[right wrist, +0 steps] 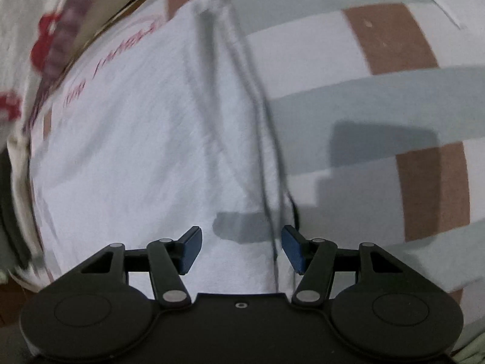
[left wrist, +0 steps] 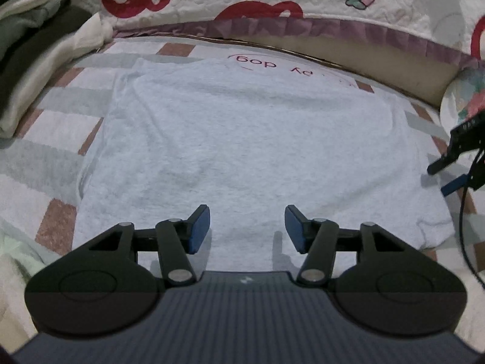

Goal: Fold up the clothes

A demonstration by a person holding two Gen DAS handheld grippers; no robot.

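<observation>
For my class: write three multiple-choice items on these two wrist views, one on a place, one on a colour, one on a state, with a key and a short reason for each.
1. Where does the T-shirt lie?
A. Spread on the checked blanket
B. Hung over a chair
C. Stuffed in a basket

2. What colour is the lettering on the shirt?
A. Green
B. Red
C. Black

3. How does the left gripper stand?
A. Shut on the shirt
B. Shut on a cable
C. Open, holding nothing

Key: 1 A, the shirt lies flat on the brown, grey and white squares. 2 B, the print near the far edge is red. 3 C, its blue pads stand apart above the fabric with nothing between them.
</observation>
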